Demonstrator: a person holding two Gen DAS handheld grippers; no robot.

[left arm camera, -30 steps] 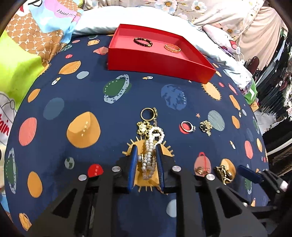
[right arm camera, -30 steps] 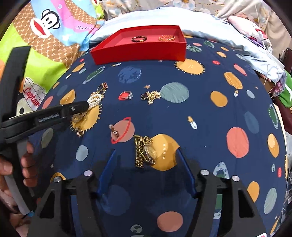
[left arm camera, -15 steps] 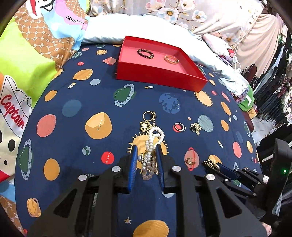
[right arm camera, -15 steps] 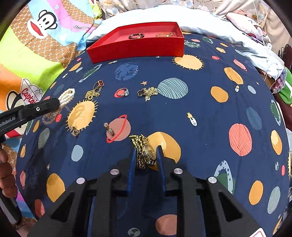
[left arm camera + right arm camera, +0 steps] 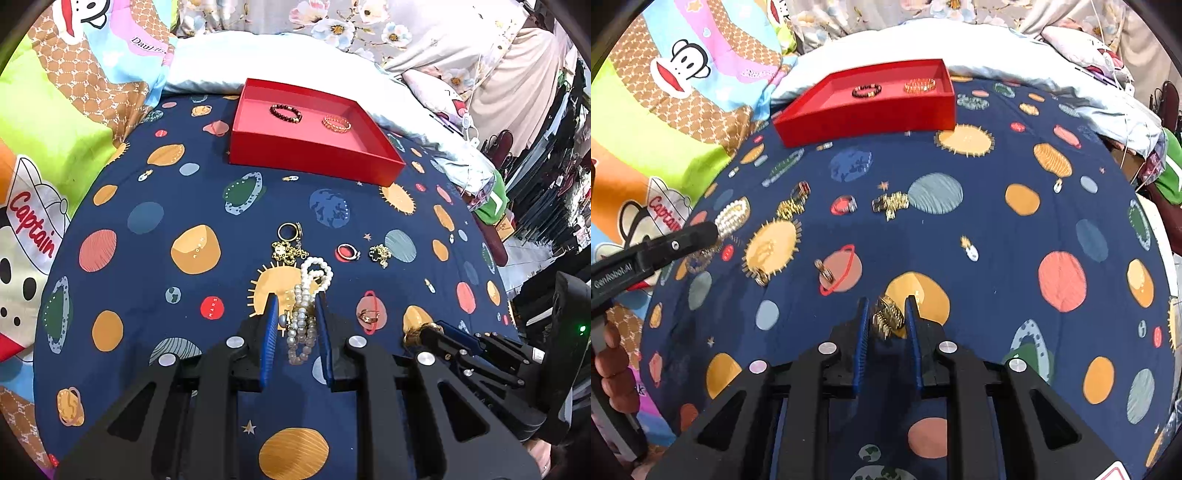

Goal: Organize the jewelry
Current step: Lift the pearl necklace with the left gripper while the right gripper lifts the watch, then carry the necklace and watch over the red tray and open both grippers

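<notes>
My left gripper [image 5: 294,306] is shut on a white pearl bracelet [image 5: 308,295] and holds it above the planet-print sheet; it also shows in the right wrist view [image 5: 733,218]. My right gripper [image 5: 886,308] is shut on a gold chain watch [image 5: 888,317], lifted off the sheet. A red tray [image 5: 310,157] lies at the far side, holding a dark bead bracelet [image 5: 285,113] and a gold bangle [image 5: 336,123]. Loose on the sheet lie a gold ring with chain [image 5: 289,242], a silver ring [image 5: 348,252], a gold clover piece [image 5: 379,254] and a small ring [image 5: 369,316].
The navy sheet [image 5: 997,229] covers a bed. A cartoon-print blanket [image 5: 55,110] lies to the left and a white pillow [image 5: 288,55] sits behind the tray [image 5: 864,118]. Clothes hang at the far right. A further small gold ring [image 5: 761,277] lies near the sun print.
Both grippers have risen and drawn back, lifting the pearl bracelet and the gold watch off the sheet. One second ago the right gripper was open around the watch; it has since shut on it.
</notes>
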